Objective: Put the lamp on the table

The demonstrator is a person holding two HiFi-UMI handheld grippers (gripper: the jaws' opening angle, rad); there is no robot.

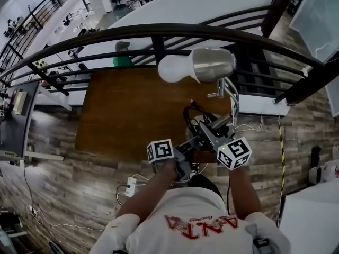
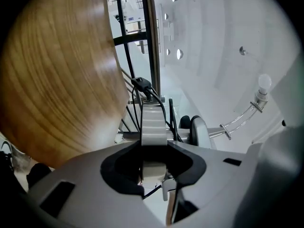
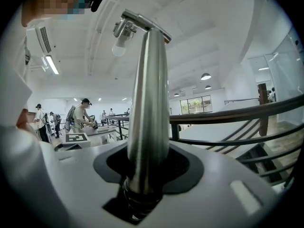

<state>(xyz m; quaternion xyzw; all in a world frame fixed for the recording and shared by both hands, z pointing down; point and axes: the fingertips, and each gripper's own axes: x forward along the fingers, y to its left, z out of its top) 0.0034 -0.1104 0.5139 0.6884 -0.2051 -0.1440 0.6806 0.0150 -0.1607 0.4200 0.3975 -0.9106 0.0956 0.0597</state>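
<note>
Both tools are clamped on the lamp (image 1: 212,63), which is held up in front of the person over the near right corner of the wooden tabletop (image 1: 122,110).

Left tool (image 2: 153,163): jaws partly closed, pads pressing on a flat grey bar at the lamp's lower end. Black cables (image 2: 142,87) run off the far end of that bar. In the left gripper view the tabletop (image 2: 57,70) fills the left side, and the bulb (image 2: 263,83) on its curved neck shows far right.

Right tool (image 3: 145,175): jaws partly closed around the tapered brushed-metal stem (image 3: 147,103), just above its ribbed flexible section. The stem runs straight up out of the jaws to a bracket, with the bulb (image 3: 121,44) at the top.

Head view: left tool (image 1: 183,155) and right tool (image 1: 214,134) sit close together, marker cubes facing the camera, with a tangle of black cable (image 1: 193,115) between them and the lamp head. The white bulb (image 1: 175,69) points left out of the silver shade, level with the black railing (image 1: 159,33) behind the tabletop.

Whether the lamp's lower end touches the tabletop cannot be told; the tools cover it.

A white power strip (image 1: 131,187) lies on the plank floor (image 1: 63,163) left of the person.
</note>
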